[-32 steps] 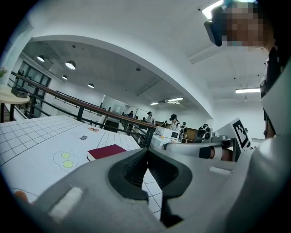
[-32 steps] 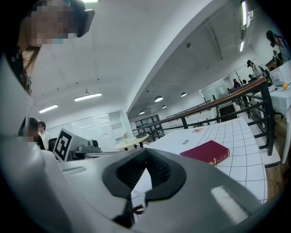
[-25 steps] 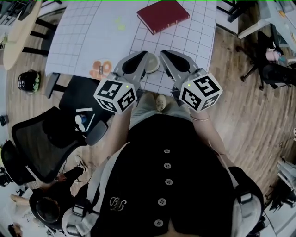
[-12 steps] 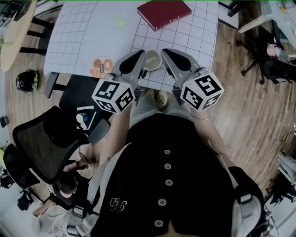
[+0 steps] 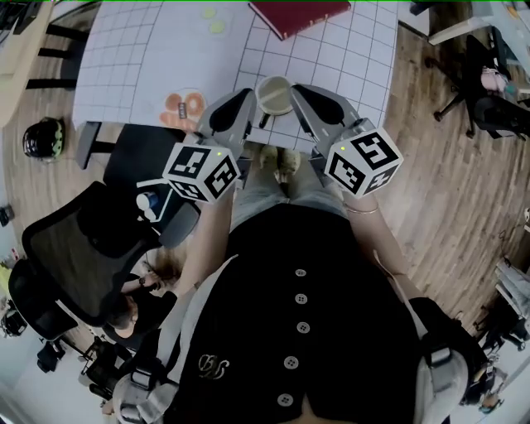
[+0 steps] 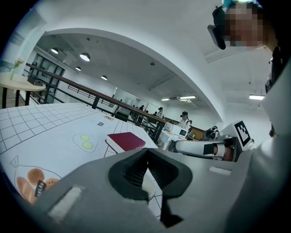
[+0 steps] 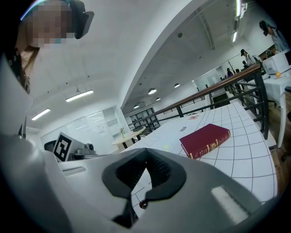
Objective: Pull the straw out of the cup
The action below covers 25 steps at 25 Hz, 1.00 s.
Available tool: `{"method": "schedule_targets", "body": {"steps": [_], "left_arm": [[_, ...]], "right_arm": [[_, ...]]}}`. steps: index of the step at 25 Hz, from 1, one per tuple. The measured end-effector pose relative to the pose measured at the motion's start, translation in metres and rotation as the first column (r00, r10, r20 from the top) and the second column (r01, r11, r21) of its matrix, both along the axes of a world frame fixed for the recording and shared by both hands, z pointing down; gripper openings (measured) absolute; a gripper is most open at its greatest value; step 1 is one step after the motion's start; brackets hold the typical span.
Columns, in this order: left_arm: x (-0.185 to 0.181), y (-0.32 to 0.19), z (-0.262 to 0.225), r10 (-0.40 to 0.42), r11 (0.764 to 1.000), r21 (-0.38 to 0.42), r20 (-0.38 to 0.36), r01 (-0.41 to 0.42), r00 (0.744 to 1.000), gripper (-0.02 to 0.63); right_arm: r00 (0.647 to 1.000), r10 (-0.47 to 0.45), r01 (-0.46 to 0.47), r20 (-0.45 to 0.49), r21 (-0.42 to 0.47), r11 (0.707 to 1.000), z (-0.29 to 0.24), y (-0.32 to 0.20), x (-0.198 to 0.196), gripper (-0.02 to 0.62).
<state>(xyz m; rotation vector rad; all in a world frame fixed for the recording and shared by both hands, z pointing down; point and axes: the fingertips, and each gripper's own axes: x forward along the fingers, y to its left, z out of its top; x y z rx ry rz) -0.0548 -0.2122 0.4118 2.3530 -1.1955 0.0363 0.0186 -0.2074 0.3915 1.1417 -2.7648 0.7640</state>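
With jaws together, left gripper (image 6: 146, 154) faces red book (image 6: 126, 141) on gridded table (image 6: 50, 122).

- The cup (image 5: 274, 94) shows nearly its whole rim between the tips of the left gripper (image 5: 246, 94) and the right gripper (image 5: 301, 89). A second ago the left gripper covered most of it.
- The gridded table (image 5: 149, 58) and red book (image 5: 298, 14) sit higher in the head view, and the top edge now cuts the book.
- A bystander (image 5: 124, 308) at lower left has moved up toward the black chair (image 5: 74, 248).
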Motion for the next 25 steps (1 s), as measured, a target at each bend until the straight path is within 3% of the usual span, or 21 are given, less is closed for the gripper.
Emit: {"method": "schedule_targets", "body": {"steps": [9, 19, 25], "left_arm": [[-0.006, 0.012, 0.029, -0.011, 0.997, -0.07, -0.006, 0.011, 1.0, 0.0], [-0.008, 0.02, 0.066, -0.022, 0.984, -0.176, 0.004, 0.022, 1.0, 0.166], [-0.004, 0.02, 0.08, -0.005, 0.977, -0.211, -0.002, 0.004, 1.0, 0.178]], "right_arm": [[1.0, 0.01, -0.01, -0.006, -0.055, 0.998, 0.022, 0.005, -0.002, 0.0], [1.0, 0.009, -0.011, -0.022, -0.108, 0.994, 0.043, 0.011, -0.002, 0.0], [0.999, 0.015, -0.018, -0.029, -0.127, 0.992, 0.051, 0.012, 0.003, 0.0]]}}
